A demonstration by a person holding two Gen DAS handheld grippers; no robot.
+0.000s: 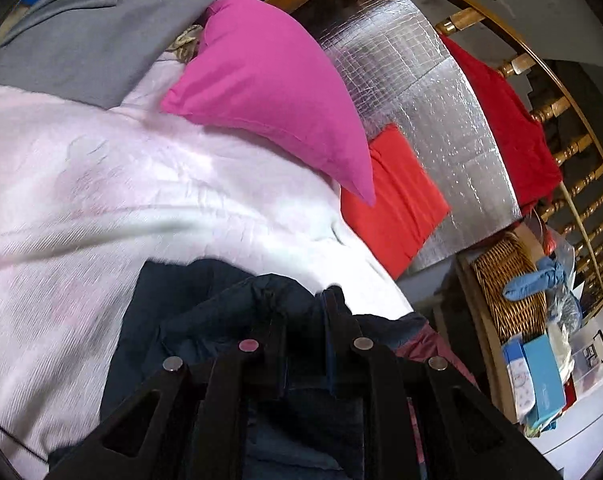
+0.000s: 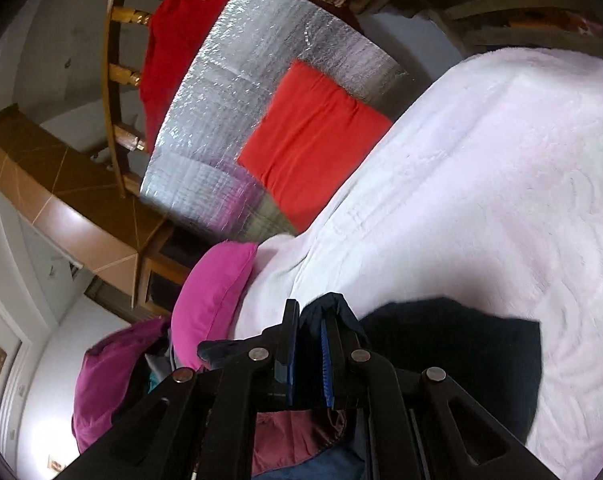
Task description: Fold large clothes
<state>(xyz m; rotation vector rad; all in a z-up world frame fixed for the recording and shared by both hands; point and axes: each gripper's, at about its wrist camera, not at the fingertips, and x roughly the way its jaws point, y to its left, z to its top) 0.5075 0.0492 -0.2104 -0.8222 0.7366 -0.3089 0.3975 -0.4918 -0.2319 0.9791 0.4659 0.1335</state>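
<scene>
Navy garment (image 1: pixel 229 320) with a maroon lining, bunched and unfolded on the pale pink blanket (image 1: pixel 101 180) — left gripper (image 1: pixel 301 308) and right gripper (image 2: pixel 313 320) each clamped on a handful of its cloth — suggests folding has barely begun, with every fold left.

Pink pillow (image 1: pixel 269 92) and orange cushion (image 1: pixel 397 196) blocking bed's far edge; white blanket (image 1: pixel 101 184) lying open leftward.

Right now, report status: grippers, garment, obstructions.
Left gripper shut on dark navy garment. Right gripper likewise. Garment bunched on pale pink blanket. Pink pillow close ahead.
</scene>
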